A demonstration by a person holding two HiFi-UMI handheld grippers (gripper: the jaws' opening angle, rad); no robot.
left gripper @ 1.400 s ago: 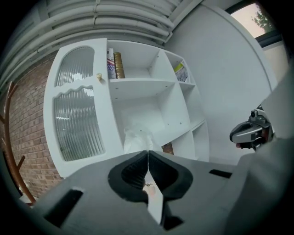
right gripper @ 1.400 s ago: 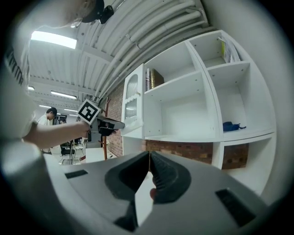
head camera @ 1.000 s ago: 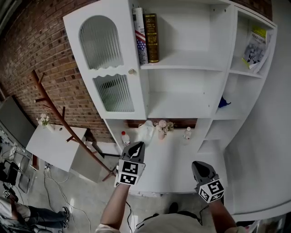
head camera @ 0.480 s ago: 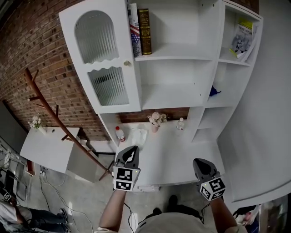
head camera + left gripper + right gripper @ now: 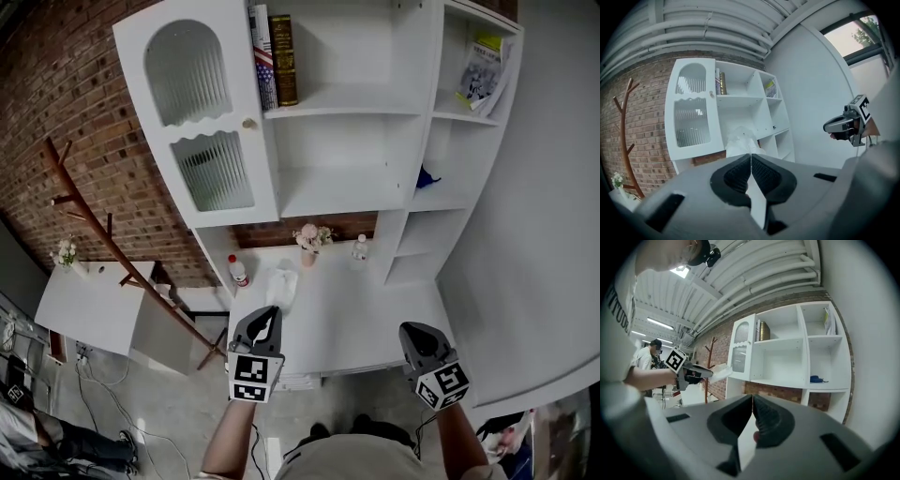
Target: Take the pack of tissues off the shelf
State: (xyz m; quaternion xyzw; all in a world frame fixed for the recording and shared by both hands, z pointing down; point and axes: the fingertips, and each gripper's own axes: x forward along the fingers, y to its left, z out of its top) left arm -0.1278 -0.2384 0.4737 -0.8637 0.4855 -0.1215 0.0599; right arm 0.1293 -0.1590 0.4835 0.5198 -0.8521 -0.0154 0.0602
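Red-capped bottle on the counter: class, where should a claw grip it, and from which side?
The red-capped bottle stands upright near the counter's edge, backed by the shelf unit, with bare counter in front. So probably grip its white body below the cap, coming level from the front.

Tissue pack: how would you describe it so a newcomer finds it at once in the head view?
Find the white shelf unit against the brick wall, then its counter below. Near the counter's left end, by a red-capped bottle, the tissue pack is the soft, crinkly white bundle pinched in the shut left gripper; the only thing there that's held, not standing.
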